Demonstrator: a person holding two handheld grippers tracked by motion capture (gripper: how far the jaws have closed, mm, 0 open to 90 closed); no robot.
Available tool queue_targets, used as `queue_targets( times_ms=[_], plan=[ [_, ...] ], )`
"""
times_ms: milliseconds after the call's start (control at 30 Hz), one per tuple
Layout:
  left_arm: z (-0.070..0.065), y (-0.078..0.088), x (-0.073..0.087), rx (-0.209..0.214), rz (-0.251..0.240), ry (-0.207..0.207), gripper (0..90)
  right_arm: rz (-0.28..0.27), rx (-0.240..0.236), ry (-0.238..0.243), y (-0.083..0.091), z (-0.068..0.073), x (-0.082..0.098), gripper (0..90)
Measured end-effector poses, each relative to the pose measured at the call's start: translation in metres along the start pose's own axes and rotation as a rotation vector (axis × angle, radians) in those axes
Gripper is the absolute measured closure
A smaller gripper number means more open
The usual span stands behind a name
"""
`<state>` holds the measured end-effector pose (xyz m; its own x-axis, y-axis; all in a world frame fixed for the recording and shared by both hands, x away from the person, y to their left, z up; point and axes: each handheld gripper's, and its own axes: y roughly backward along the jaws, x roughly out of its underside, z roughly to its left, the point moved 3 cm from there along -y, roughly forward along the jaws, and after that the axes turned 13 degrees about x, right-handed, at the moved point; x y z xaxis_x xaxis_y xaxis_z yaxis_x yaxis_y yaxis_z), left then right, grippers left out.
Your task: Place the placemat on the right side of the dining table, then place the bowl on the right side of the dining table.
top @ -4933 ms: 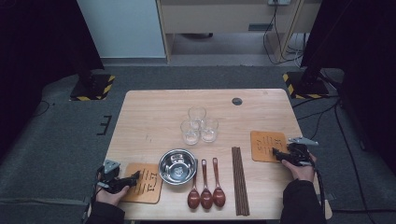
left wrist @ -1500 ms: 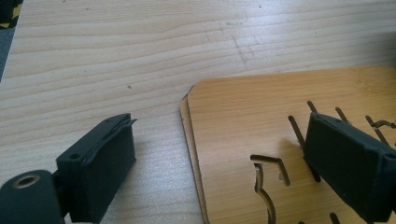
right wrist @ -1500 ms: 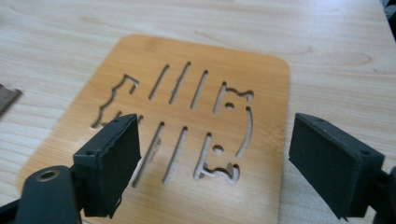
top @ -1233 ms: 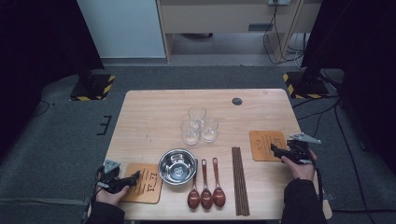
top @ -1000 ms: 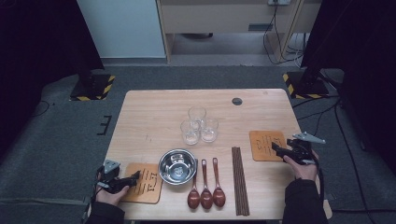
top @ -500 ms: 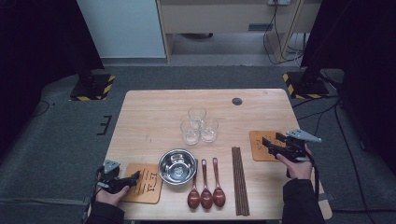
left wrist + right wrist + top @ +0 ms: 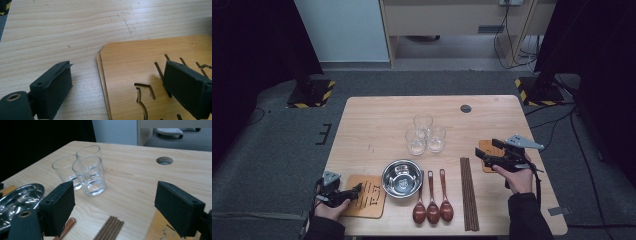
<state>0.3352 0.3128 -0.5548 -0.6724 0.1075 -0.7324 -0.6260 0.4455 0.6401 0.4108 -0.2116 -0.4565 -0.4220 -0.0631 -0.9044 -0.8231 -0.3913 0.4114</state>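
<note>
High view: the right claw (image 7: 484, 156), empty, its jaws just opened wider, was aimed at the glasses (image 7: 425, 134); clustered, one could be toppled. The left claw (image 7: 357, 189) was held released.

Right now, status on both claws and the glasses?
Left claw open over coaster. Right claw empty, jaws just opened, facing glasses. Nothing between.

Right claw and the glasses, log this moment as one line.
right claw: open, empty, jaws just opening, aimed at glasses | left claw: open over coaster | glasses: untouched
</note>
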Motion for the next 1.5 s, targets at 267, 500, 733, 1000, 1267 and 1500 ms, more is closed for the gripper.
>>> queue_targets(
  times_ms=[267,500,733,1000,1267,1500],
  plan=[
    [0.000,0.000,0.000,0.001,0.000,-0.001,7.7,-0.005,-0.032,0.014,-0.005,0.020,-0.009,20.8],
    [0.000,0.000,0.000,0.000,0.001,-0.001,7.5,-0.003,-0.053,0.043,-0.008,0.035,-0.010,27.1],
    [0.000,-0.001,0.000,-0.001,0.000,0.002,6.6,-0.013,-0.052,0.061,-0.014,0.049,-0.013,32.9],
    [-0.001,-0.001,0.000,0.000,0.009,-0.001,3.9,-0.004,-0.089,0.095,-0.025,0.075,-0.016,34.4],
    [-0.001,-0.001,0.000,0.000,0.009,-0.001,3.7,0.025,-0.105,0.127,-0.036,0.101,-0.017,33.5],
    [0.000,-0.002,0.000,-0.005,0.010,0.004,2.4,0.051,-0.137,0.116,-0.046,0.121,-0.015,34.7]
  ],
)
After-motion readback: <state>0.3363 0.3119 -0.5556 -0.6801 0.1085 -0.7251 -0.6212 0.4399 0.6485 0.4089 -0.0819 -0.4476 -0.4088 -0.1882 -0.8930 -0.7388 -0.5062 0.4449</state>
